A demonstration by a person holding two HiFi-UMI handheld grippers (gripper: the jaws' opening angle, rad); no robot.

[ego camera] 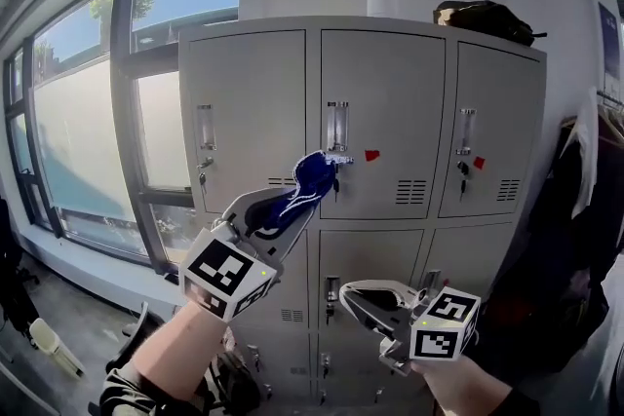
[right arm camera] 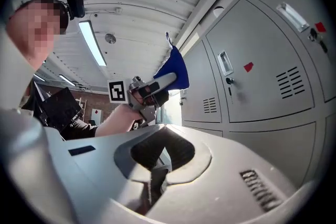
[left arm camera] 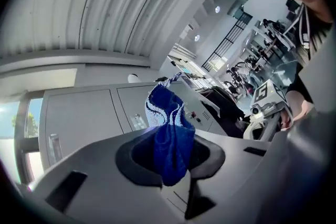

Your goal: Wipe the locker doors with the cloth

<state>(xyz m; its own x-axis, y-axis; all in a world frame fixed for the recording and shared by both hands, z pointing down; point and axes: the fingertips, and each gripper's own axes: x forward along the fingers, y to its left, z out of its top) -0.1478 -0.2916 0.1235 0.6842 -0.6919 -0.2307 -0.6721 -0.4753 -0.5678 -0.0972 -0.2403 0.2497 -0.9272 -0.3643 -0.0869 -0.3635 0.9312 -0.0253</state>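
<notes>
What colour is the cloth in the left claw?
The cloth is dark blue with pale edging; clearest in the left gripper view.

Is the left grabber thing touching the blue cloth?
Touching. The left gripper view shows the left gripper shut on the blue cloth, which is pinched between its jaws and bunches up above them.

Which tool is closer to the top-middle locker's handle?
Left. The left tool, shut on the blue cloth, sits just below-left of the handle; the right tool, shut and empty, is lower, before the lower-row door.
</notes>
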